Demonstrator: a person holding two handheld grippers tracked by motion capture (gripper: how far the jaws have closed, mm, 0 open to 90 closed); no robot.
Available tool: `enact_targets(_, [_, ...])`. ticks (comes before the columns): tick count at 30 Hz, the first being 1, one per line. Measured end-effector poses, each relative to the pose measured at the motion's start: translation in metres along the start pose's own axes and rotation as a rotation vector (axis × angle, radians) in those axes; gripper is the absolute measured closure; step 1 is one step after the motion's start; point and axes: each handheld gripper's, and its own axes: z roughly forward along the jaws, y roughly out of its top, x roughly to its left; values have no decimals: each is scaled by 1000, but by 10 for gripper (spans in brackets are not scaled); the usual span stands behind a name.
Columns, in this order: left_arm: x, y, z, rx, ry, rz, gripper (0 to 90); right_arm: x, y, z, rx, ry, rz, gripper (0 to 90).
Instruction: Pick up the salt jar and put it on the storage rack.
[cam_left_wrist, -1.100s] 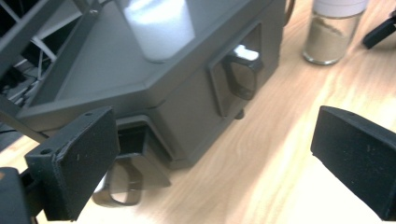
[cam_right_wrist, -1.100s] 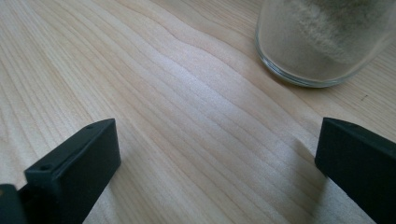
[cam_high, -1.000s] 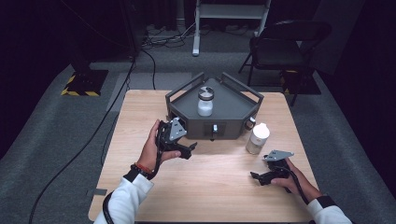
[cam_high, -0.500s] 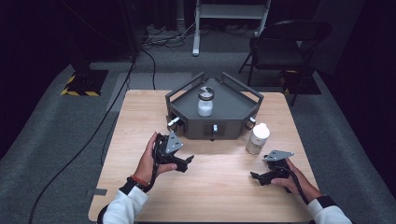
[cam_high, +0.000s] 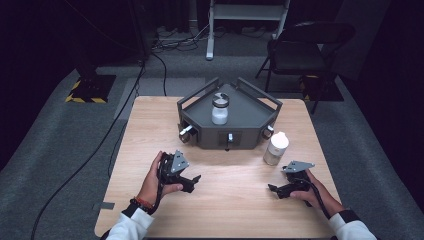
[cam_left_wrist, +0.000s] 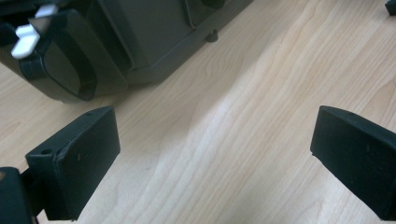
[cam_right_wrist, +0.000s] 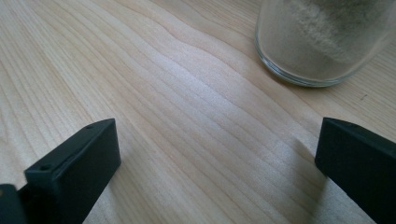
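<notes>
A dark grey five-sided tray (cam_high: 250, 122) stands at the far middle of the wooden table (cam_high: 235, 200). A glass jar with a black lid (cam_high: 220, 108) stands upright on it. A second jar with a white lid (cam_high: 275, 148) stands on the table by the tray's right corner; its glass base (cam_right_wrist: 322, 42) holds pale powder. My left gripper (cam_high: 192, 182) rests near the front left, open, jaws wide over bare wood (cam_left_wrist: 219, 154), the tray's corner (cam_left_wrist: 93, 51) ahead of it. My right gripper (cam_high: 274, 190) lies at the front right, open, just short of the white-lidded jar.
Small knobs (cam_high: 186, 133) stick out of the tray's front faces. A black chair (cam_high: 305, 50) and a white stand (cam_high: 247, 15) are on the carpet beyond the table. A cable (cam_high: 100, 145) runs along the floor at the left.
My left gripper has drawn back from the tray's left corner toward the table's front and lowered. The right gripper has stayed put.
</notes>
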Motion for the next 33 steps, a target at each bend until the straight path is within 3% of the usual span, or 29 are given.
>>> enact_targets(16, [-2, -27, -6, 53, -4, -34, 10, 0, 0, 0, 0, 0, 1, 0])
enact_targets(33, [5, -36, 10, 151, -6, -70, 11, 0, 0, 0, 0, 0, 1, 0])
